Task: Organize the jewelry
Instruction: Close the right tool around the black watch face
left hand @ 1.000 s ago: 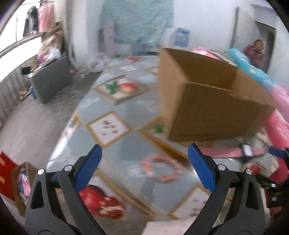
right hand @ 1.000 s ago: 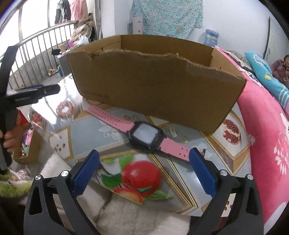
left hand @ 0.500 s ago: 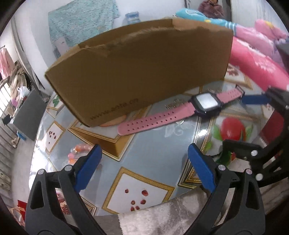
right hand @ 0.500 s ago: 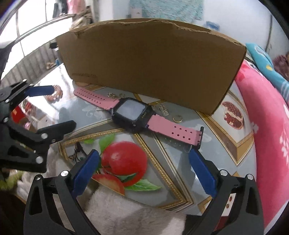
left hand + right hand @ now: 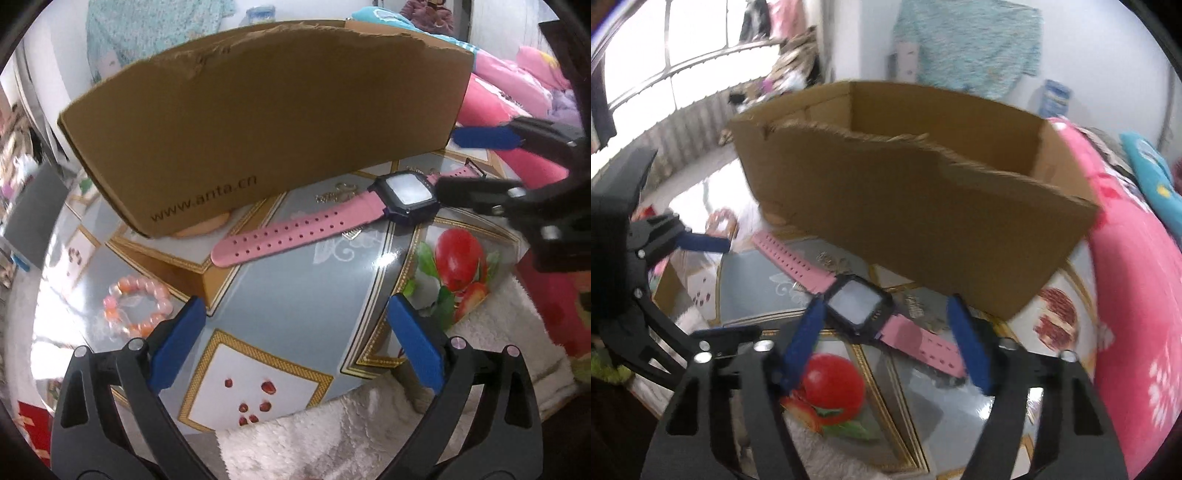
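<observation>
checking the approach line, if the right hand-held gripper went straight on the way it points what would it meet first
Most likely the pink watch: the open right hand-held gripper already straddles its face and strap. Beyond it stands the cardboard box.

1. Pink-strapped watch with a dark square case lies flat, strap outstretched, before the open brown cardboard box.
2. Pink and orange beaded bracelet lies flat near the box's corner.

Both fisheye views look forward along their own fingers, low and close over the table, toward the cardboard box. The left wrist view faces it from the left, the right wrist view from the right. Both share the pink watch before the box.
</observation>
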{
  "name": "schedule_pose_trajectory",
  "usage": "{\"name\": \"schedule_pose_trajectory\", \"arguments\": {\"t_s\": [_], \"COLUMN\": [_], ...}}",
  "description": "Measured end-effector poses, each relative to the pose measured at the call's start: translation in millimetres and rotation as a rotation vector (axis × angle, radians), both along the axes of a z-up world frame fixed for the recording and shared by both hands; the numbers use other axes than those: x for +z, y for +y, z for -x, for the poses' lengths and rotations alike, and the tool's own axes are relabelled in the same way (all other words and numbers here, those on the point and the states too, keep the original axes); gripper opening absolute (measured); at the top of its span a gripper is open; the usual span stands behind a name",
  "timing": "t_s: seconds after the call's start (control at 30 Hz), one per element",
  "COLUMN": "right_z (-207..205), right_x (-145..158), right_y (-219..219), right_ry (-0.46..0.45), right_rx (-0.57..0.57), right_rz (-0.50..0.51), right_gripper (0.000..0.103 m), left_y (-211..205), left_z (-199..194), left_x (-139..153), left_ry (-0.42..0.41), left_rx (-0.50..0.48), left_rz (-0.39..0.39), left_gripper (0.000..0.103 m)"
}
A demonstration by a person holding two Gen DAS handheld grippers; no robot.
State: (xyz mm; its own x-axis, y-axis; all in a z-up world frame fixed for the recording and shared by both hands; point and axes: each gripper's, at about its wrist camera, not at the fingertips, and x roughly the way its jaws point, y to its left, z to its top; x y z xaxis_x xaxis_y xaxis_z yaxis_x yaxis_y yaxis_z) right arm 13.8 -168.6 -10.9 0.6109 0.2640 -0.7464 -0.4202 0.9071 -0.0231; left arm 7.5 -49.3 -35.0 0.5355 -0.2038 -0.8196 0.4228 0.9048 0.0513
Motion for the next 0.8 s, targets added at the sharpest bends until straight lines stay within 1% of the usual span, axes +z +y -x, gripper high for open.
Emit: {"name": "schedule_pose_trajectory", "arguments": {"t_s": [0.1, 0.17, 0.23, 0.3, 0.37, 0.53, 0.6, 0.67, 0.8], "right_z": [-4, -3, -2, 1, 3, 13, 18, 20, 16], "right_x": [-9, -16, -20, -19, -18, -16, -13, -15, -14], "right_y": [13, 20, 27, 29, 31, 40, 39, 40, 40], "right_ry": [0.029, 0.04, 0.042, 0.035, 0.043, 0.062, 0.055, 0.053, 0.084], "right_rx": [0.065, 0.093, 0.114, 0.131, 0.143, 0.165, 0.161, 0.155, 0.153], "right_rz": [0.032, 0.059, 0.091, 0.104, 0.109, 0.13, 0.148, 0.15, 0.137], "right_gripper": [0.06, 0.06, 0.058, 0.053, 0.052, 0.052, 0.052, 0.052, 0.051], "left_y": [0, 2, 0, 1, -2, 7, 10, 23, 47], "left_z": [2, 6, 9, 10, 13, 12, 13, 14, 15], "left_x": [0, -2, -3, -5, -7, -5, -4, -3, 5], "left_ry": [-0.007, -0.014, -0.027, -0.026, -0.024, -0.025, -0.032, -0.042, -0.061], "left_rx": [-0.015, -0.02, -0.028, -0.028, -0.031, -0.053, -0.053, -0.033, 0.006], "left_rz": [-0.014, -0.024, -0.032, -0.028, -0.018, 0.001, 0.016, 0.027, 0.116], "left_gripper": [0.095, 0.095, 0.096, 0.096, 0.096, 0.096, 0.096, 0.096, 0.094]}}
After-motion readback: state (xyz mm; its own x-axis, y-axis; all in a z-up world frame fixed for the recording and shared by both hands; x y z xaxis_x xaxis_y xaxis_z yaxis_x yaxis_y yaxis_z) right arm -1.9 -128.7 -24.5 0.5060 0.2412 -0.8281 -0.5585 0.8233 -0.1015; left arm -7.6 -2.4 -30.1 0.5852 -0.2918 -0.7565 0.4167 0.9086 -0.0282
